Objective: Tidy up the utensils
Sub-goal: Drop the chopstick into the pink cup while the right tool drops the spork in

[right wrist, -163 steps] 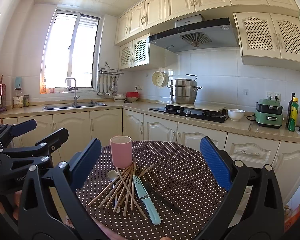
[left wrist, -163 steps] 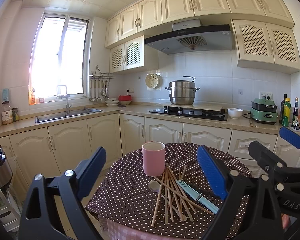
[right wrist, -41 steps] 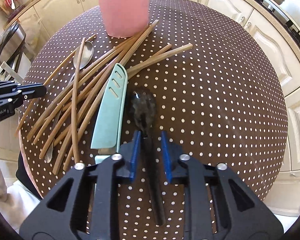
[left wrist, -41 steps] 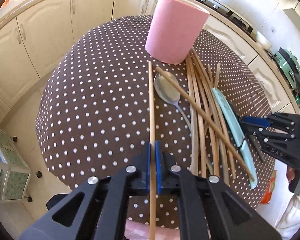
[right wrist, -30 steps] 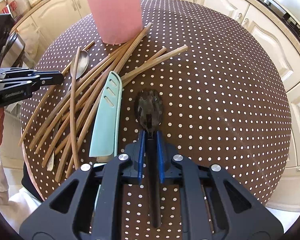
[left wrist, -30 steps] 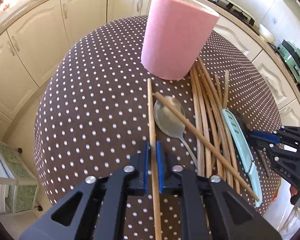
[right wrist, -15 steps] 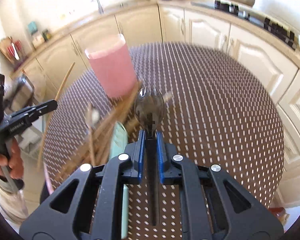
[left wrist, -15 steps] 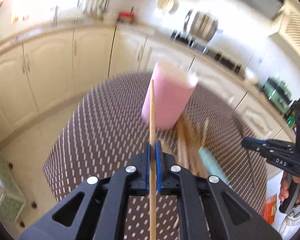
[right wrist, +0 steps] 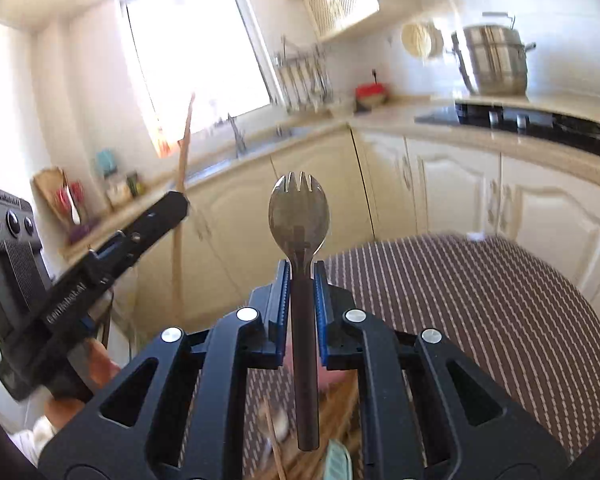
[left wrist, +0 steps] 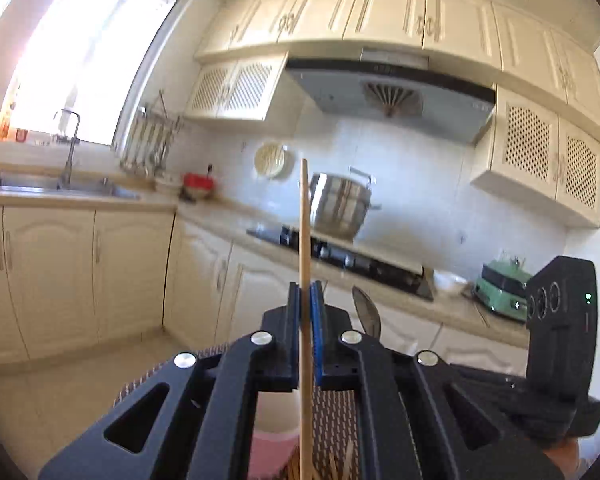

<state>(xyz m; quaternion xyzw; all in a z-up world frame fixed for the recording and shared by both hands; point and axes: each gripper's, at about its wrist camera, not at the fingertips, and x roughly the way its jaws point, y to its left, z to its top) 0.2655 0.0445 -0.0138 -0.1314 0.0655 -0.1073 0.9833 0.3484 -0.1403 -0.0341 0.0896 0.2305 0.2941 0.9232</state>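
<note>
The left tongs (left wrist: pixel 307 312) pinch a wooden chopstick (left wrist: pixel 305 232) upright; the right tongs (right wrist: pixel 301 280) pinch a dark spork (right wrist: pixel 299 216), above the dotted surface (right wrist: pixel 480 288).

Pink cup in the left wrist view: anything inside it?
Only the pink cup's pale inner wall shows; the left gripper covers the rest, so its contents can't be told.

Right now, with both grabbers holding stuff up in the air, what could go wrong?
The left gripper pinches one long chopstick partway along, so it could swing or slip. The right gripper holds the dark spork close beside it; the two might knock together heading for the pink cup.
</note>
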